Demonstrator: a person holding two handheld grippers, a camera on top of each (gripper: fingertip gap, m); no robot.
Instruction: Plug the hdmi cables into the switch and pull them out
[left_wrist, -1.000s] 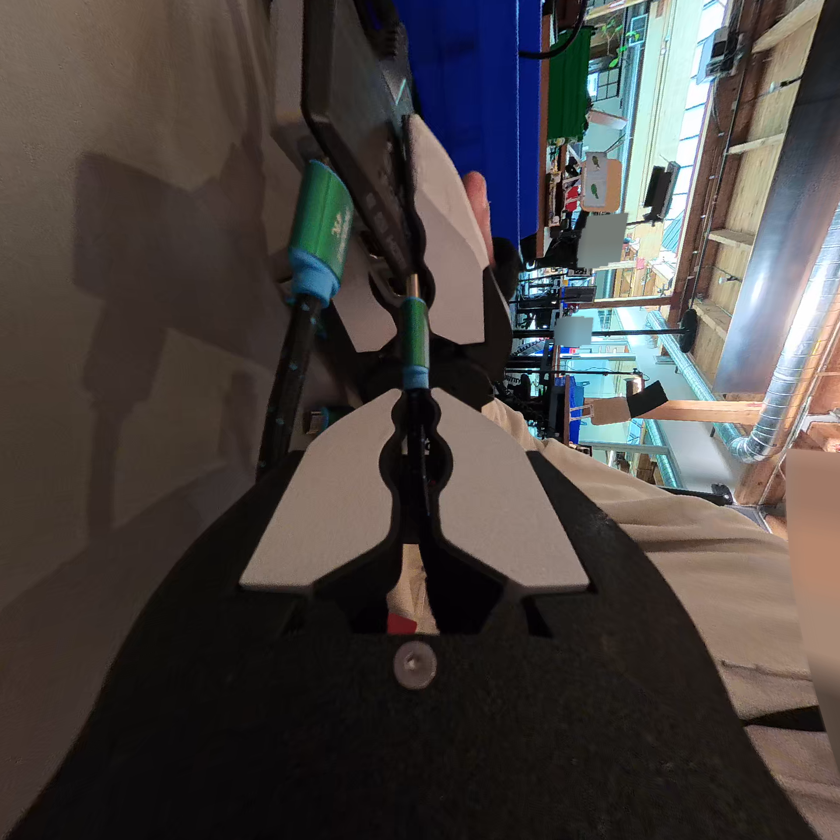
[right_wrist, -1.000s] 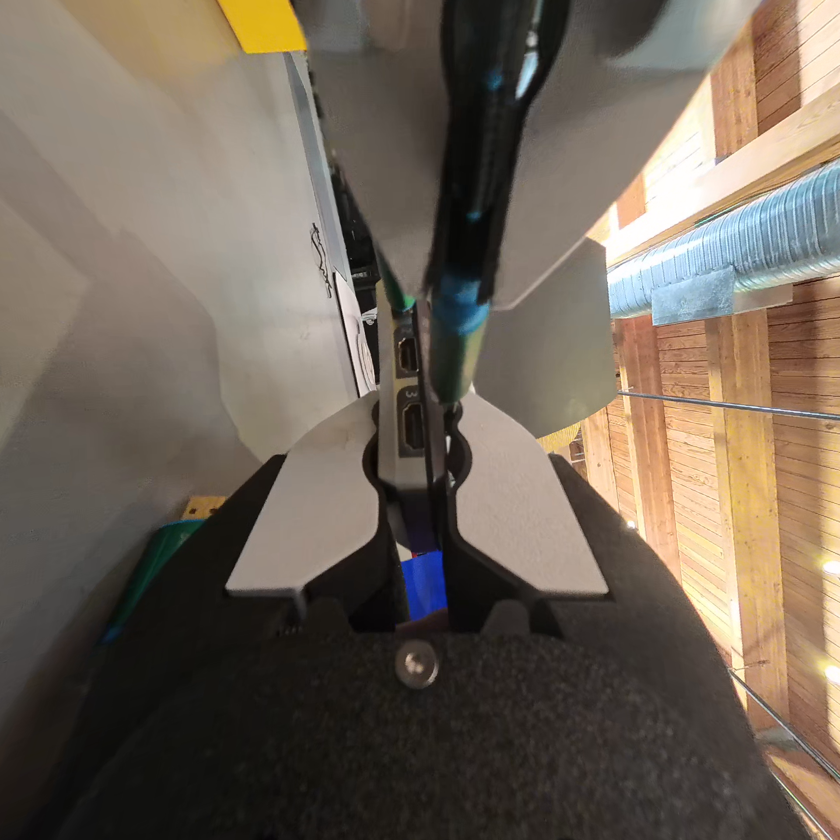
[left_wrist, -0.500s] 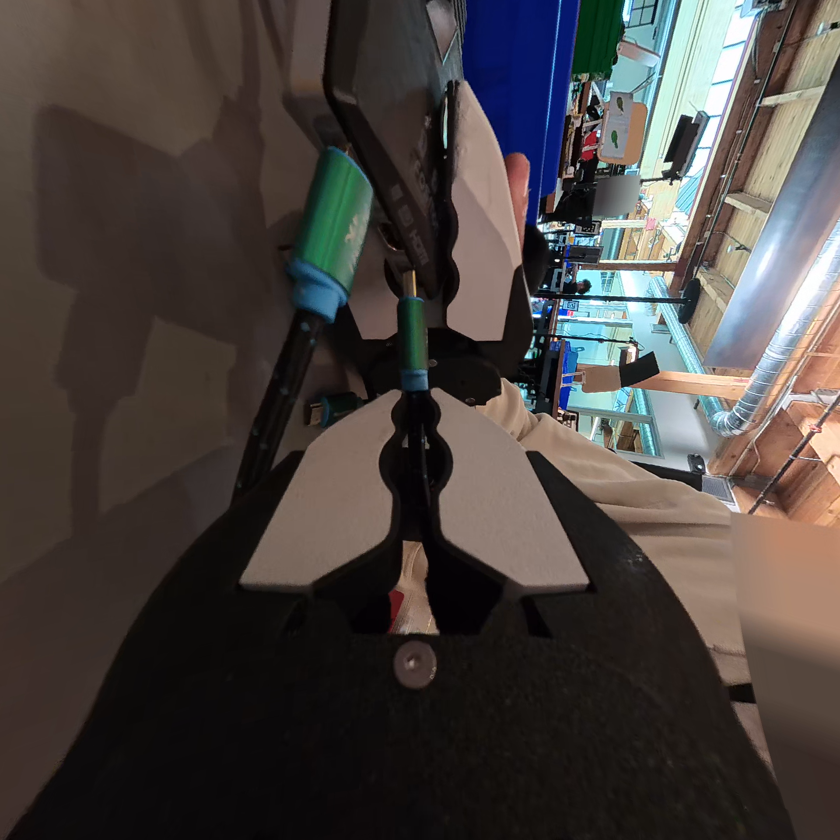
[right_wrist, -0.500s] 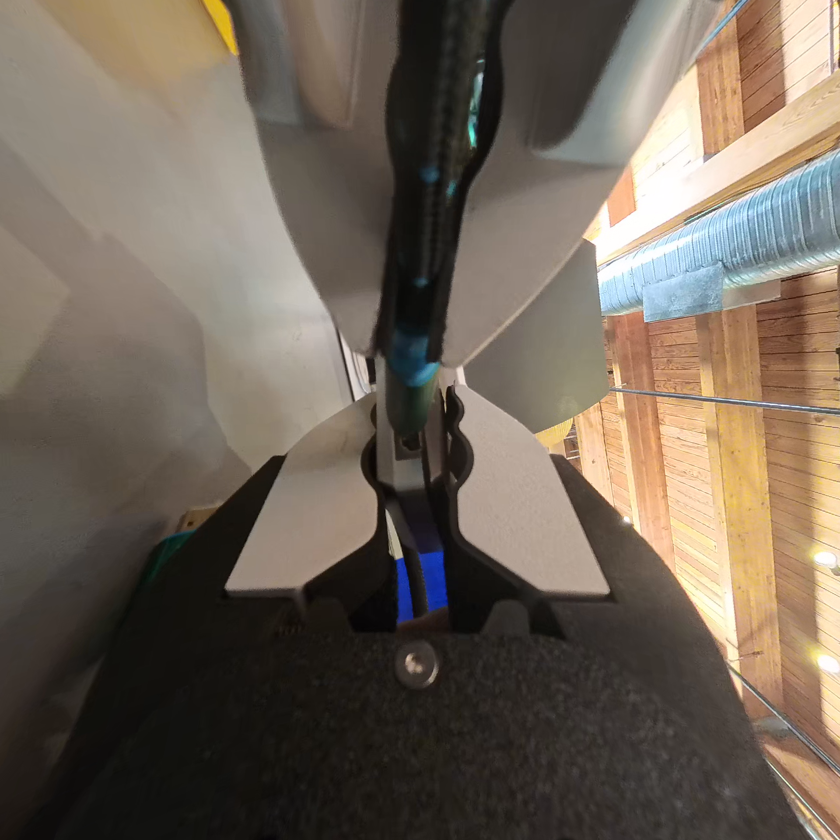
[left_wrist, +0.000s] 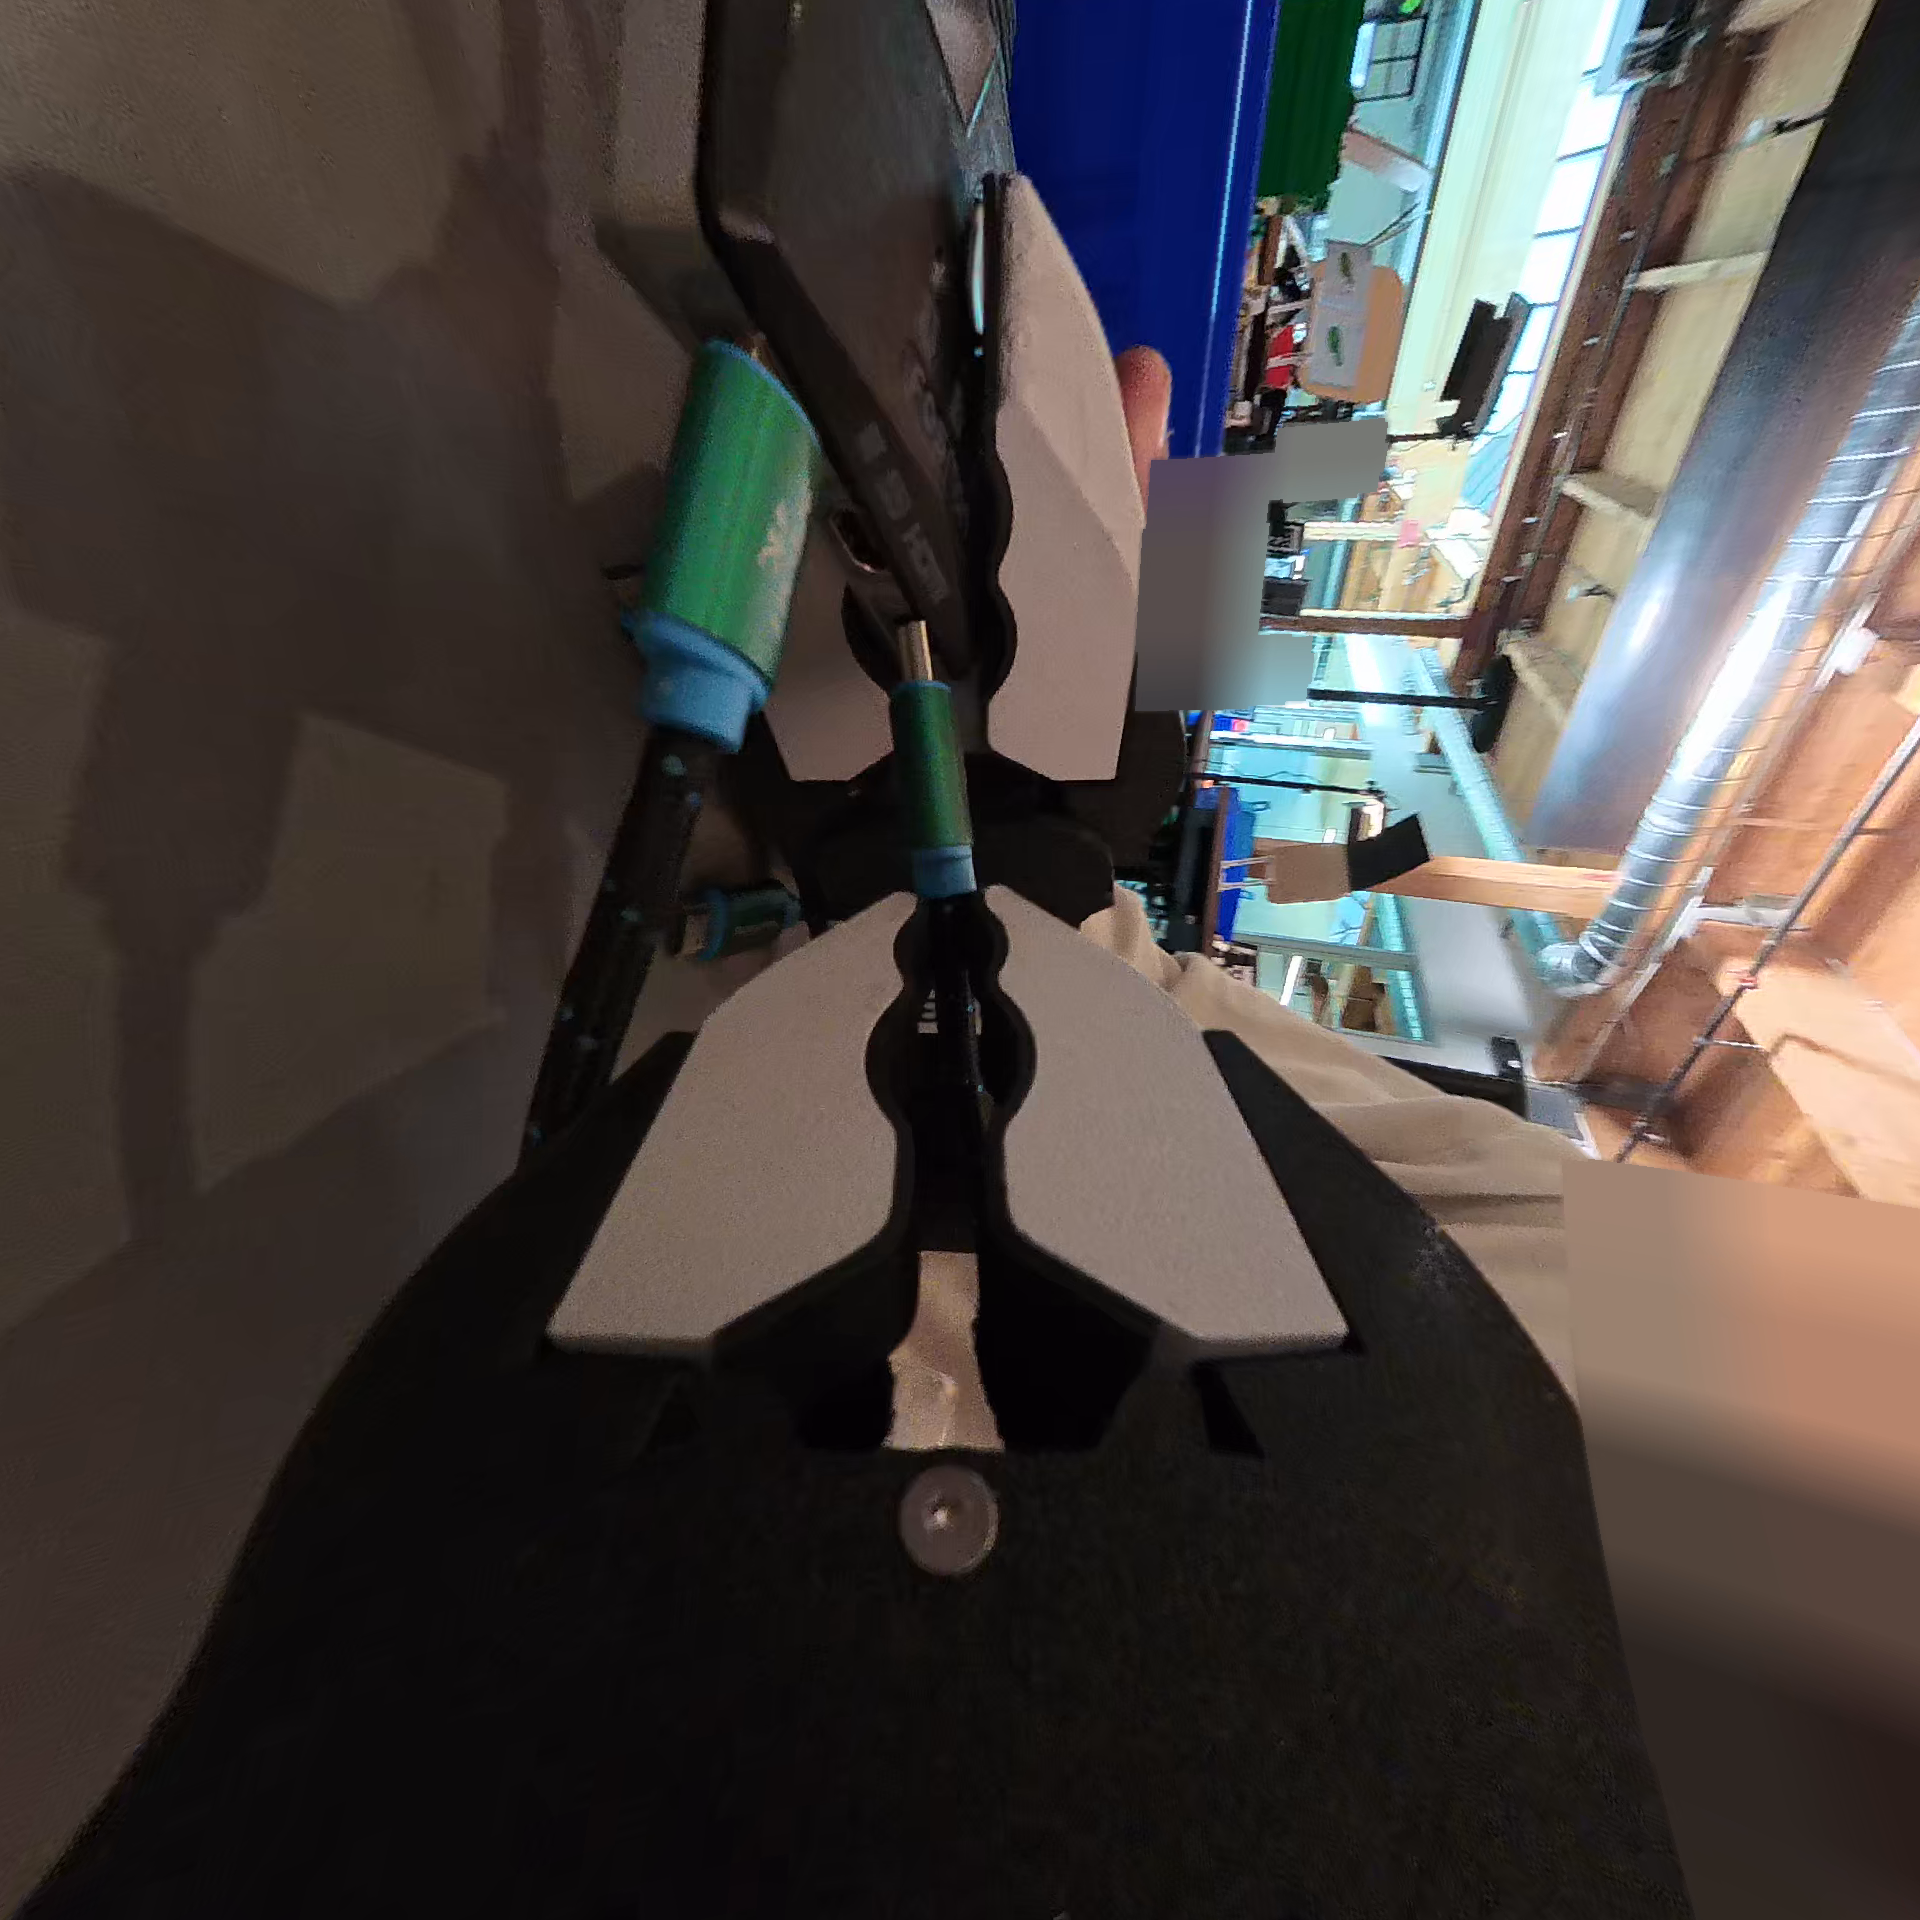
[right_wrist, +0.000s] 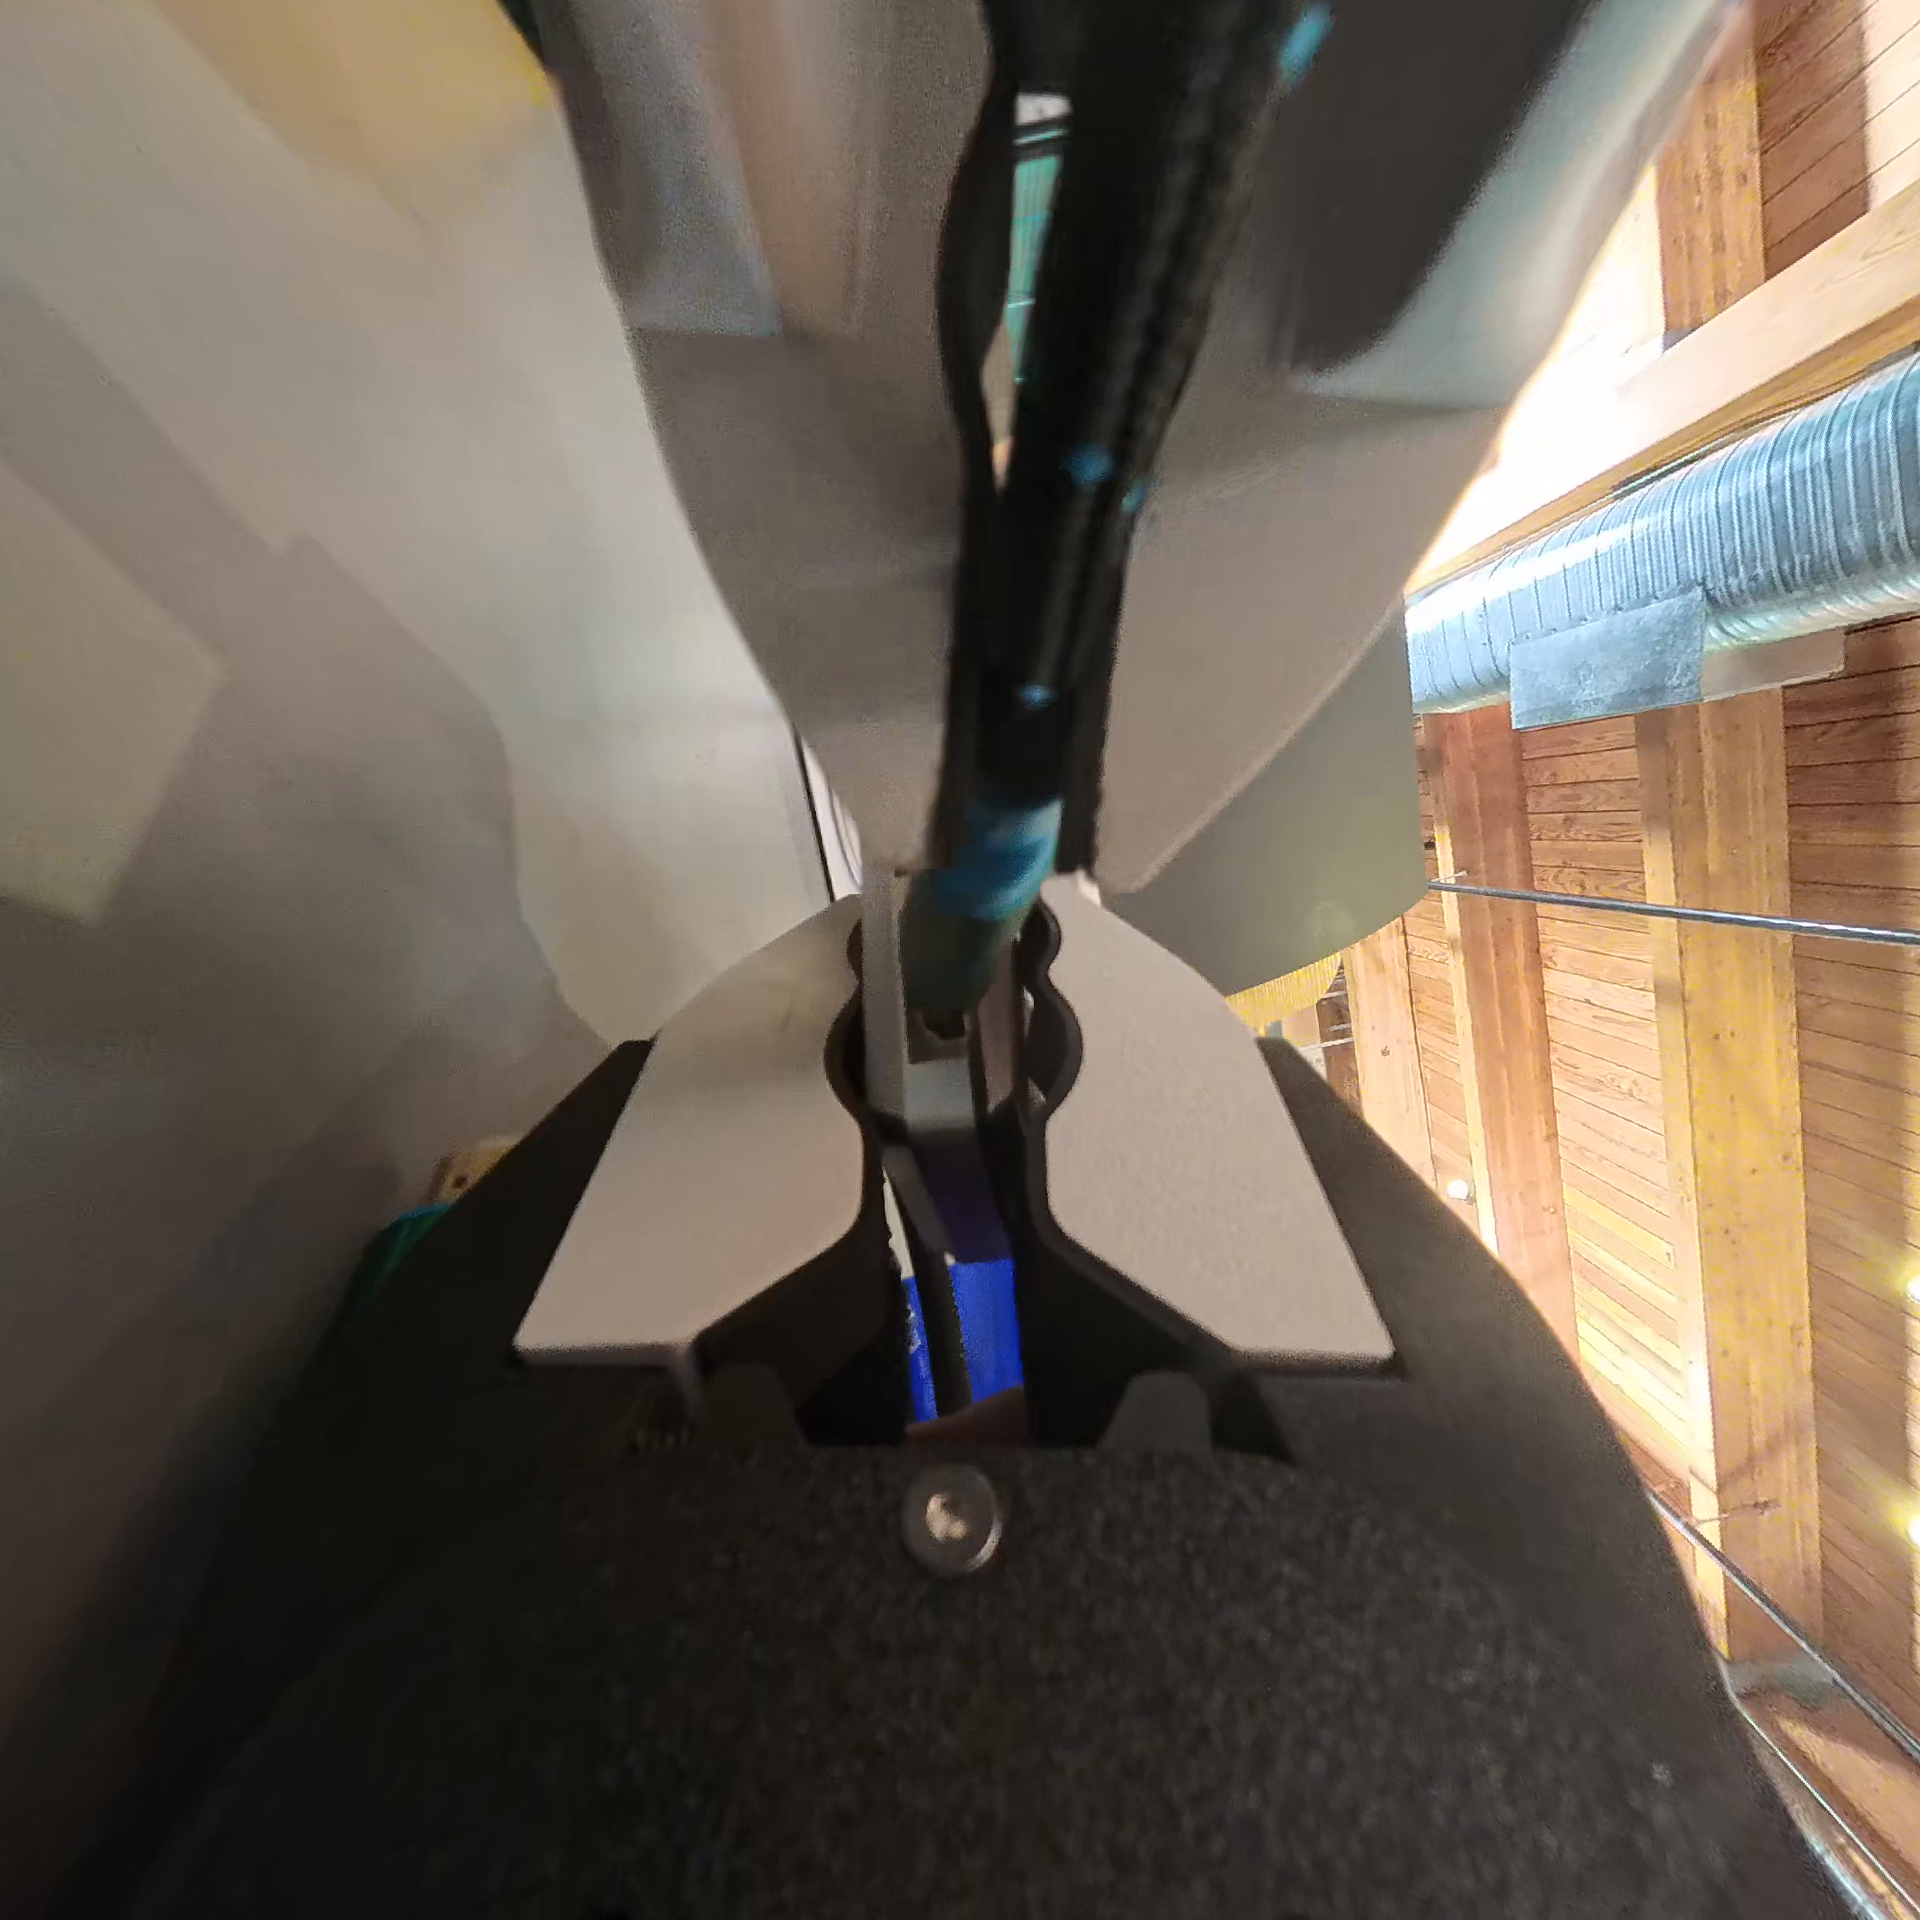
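Note:
My left gripper (left_wrist: 940, 914) is shut on a black braided HDMI cable (left_wrist: 951, 1023), just behind its green plug (left_wrist: 935, 790) with a blue collar. The plug's metal tip (left_wrist: 914, 649) meets the port edge of the black switch (left_wrist: 831, 260); part of the tip still shows. My right gripper (right_wrist: 951, 925) is shut on the switch's end (right_wrist: 935, 1091) and holds it off the table. The right gripper's white fingers (left_wrist: 1049, 468) also show in the left wrist view. A second green plug (left_wrist: 727, 540) sits in the switch. In the right wrist view the held plug (right_wrist: 966, 935) covers a port.
A third green plug (left_wrist: 738, 920) lies loose on the pale table (left_wrist: 260, 935) below the switch. The left gripper's fingers (right_wrist: 831, 623) fill the top of the right wrist view. A person's light sleeve (left_wrist: 1351, 1122) is at the right. A blue panel (left_wrist: 1132, 208) stands behind. About 10 centimeters separates my left fingertips from my right.
The left gripper has moved the held plug from beside the open ports up onto a port. The two grippers are now closer together. Both stay shut.

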